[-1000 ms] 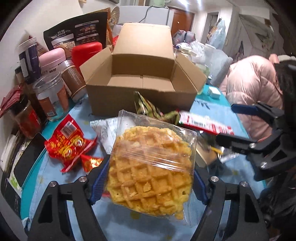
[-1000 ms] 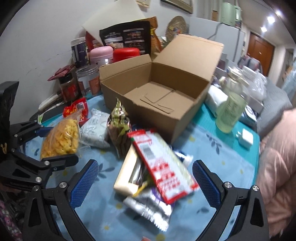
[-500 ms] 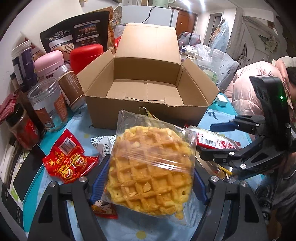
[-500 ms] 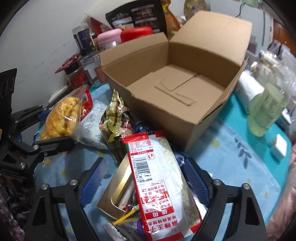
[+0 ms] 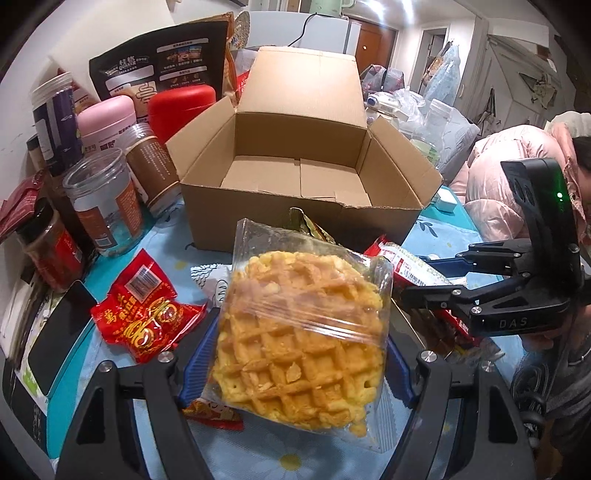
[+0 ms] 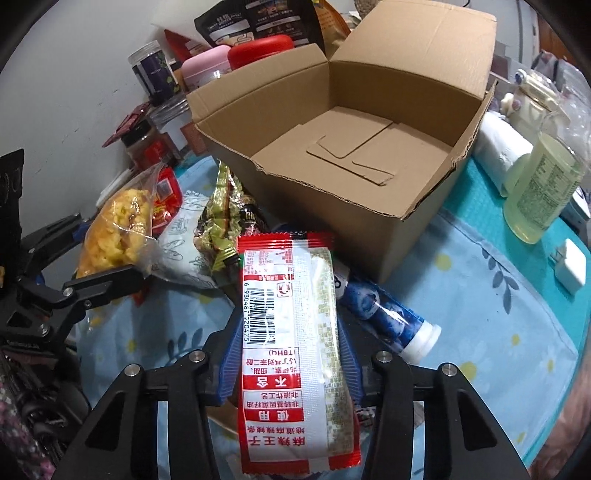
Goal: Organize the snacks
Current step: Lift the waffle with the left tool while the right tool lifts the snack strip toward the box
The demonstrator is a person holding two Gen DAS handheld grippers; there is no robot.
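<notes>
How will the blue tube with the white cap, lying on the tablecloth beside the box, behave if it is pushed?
The blue tube is round and lies on its side, so it would probably roll. The cardboard box close beside it might stop it on that side. Its printed skin looks glossy, so it may be slippery under the right tool.

— What is seen around the room?
— A white wall (image 5: pixel 33 55) is seen on the left; a brown door (image 5: pixel 373 40) is seen far back.
— And up high?
— Bright ceiling lights (image 5: pixel 386 5) are seen; a white fridge (image 5: pixel 314 29) is placed below.
</notes>
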